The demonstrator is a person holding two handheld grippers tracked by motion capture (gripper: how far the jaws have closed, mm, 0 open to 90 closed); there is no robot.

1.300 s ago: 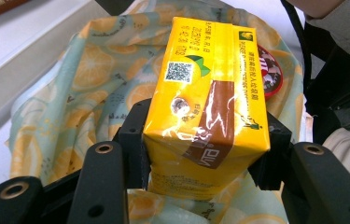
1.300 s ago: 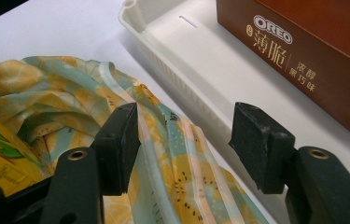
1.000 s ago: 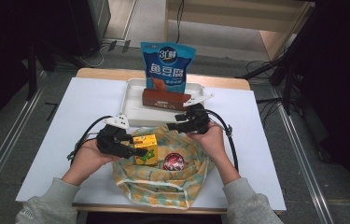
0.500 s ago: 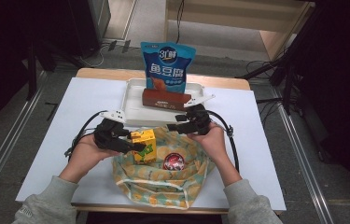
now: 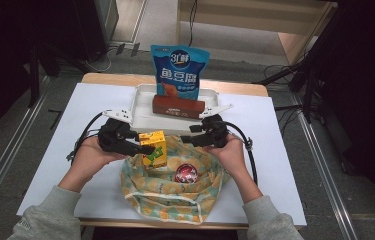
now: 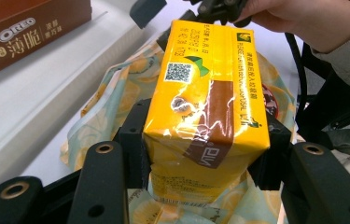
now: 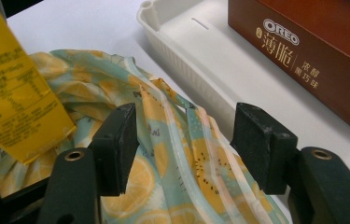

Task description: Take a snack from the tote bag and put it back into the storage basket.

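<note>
My left gripper (image 5: 142,148) is shut on a yellow drink carton (image 5: 154,148), which hangs tilted over the open mouth of a fruit-patterned bag (image 5: 175,195). In the left gripper view the pads (image 6: 133,140) press both sides of the carton (image 6: 205,93) above the bag (image 6: 102,107). My right gripper (image 5: 195,137) is open at the bag's far rim. In the right gripper view a raised fold of the bag (image 7: 172,177) runs between the spread jaws of the right gripper (image 7: 184,144) without touching the pads.
A white tray (image 5: 142,117) just beyond the bag holds a brown Oreo box (image 5: 178,106), with a blue snack pouch (image 5: 179,72) upright behind it. A red round item (image 5: 186,173) lies inside the bag. Black cables trail beside both hands on the white table.
My left gripper has lifted the yellow carton a little higher above the bag. The right gripper has stayed at the bag's rim.
</note>
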